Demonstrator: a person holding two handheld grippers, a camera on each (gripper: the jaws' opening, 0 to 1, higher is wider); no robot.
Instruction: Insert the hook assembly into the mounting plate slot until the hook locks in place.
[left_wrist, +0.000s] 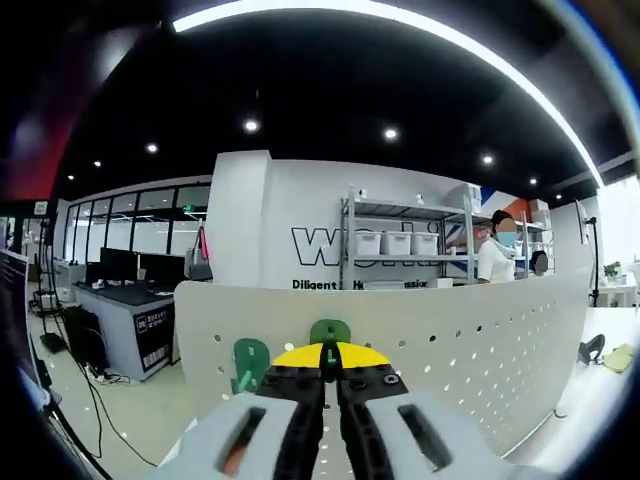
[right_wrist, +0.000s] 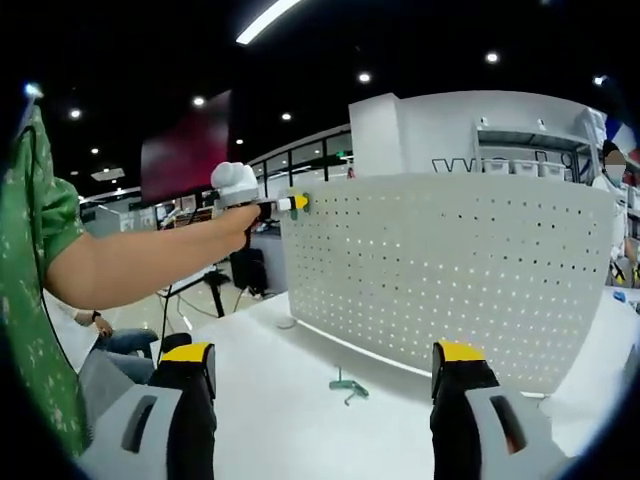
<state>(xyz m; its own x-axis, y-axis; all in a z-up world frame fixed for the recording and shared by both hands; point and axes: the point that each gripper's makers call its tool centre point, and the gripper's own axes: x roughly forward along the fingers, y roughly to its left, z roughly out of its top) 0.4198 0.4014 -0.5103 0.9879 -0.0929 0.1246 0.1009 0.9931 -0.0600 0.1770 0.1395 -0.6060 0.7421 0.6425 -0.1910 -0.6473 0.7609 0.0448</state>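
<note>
The white perforated mounting plate (right_wrist: 450, 260) stands upright on the table. In the left gripper view its face (left_wrist: 480, 350) lies just beyond my left gripper (left_wrist: 328, 352), whose jaws are shut on a green hook (left_wrist: 330, 330) held against the plate. A second green hook (left_wrist: 250, 362) sits on the plate a little to the left. In the right gripper view the left gripper (right_wrist: 270, 205) holds its hook (right_wrist: 297, 204) at the plate's upper left corner. A third green hook (right_wrist: 345, 385) lies on the table before the plate. My right gripper (right_wrist: 325, 352) is open and holds nothing.
The white table (right_wrist: 270, 400) runs in front of the plate. A person's bare arm (right_wrist: 140, 265) and green sleeve (right_wrist: 30, 230) cross the left side. Behind are desks with monitors (left_wrist: 130, 265), a shelving rack (left_wrist: 400, 240) and a standing person (left_wrist: 495, 255).
</note>
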